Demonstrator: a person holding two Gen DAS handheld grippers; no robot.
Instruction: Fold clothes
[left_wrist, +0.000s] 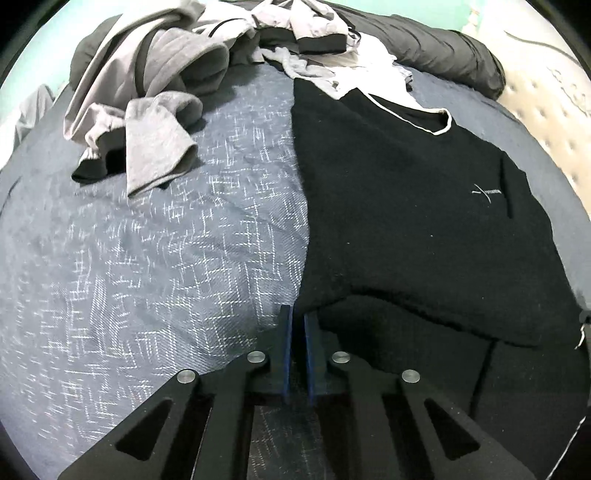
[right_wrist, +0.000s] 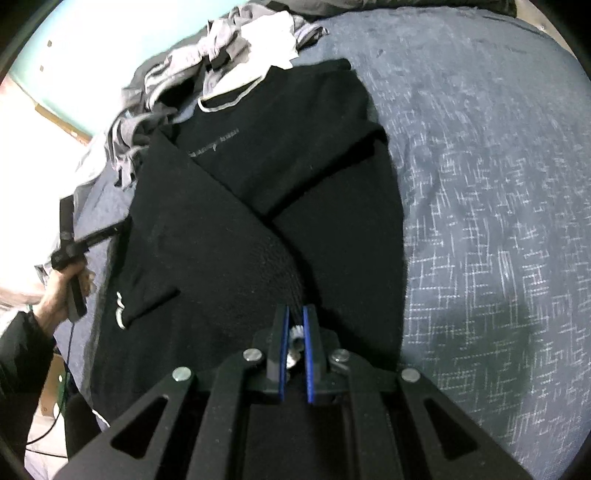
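L wrist view: left gripper (left_wrist: 298, 314) jaws together at the near edge of the black sweater (left_wrist: 406, 206); a fabric pinch can't be confirmed. R wrist view only: right gripper (right_wrist: 295, 314) clamped on sweater fabric, plus the person's hand (right_wrist: 70, 273) at left. Sweater lies flat on blue patterned bedspread (left_wrist: 147, 258); grey clothes pile (left_wrist: 155, 92) at far side; teal wall (right_wrist: 110, 40) behind.

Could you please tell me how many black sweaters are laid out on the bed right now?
1: the black sweater lies on the blue bedspread, before the grey clothes pile; that pile may hide others.
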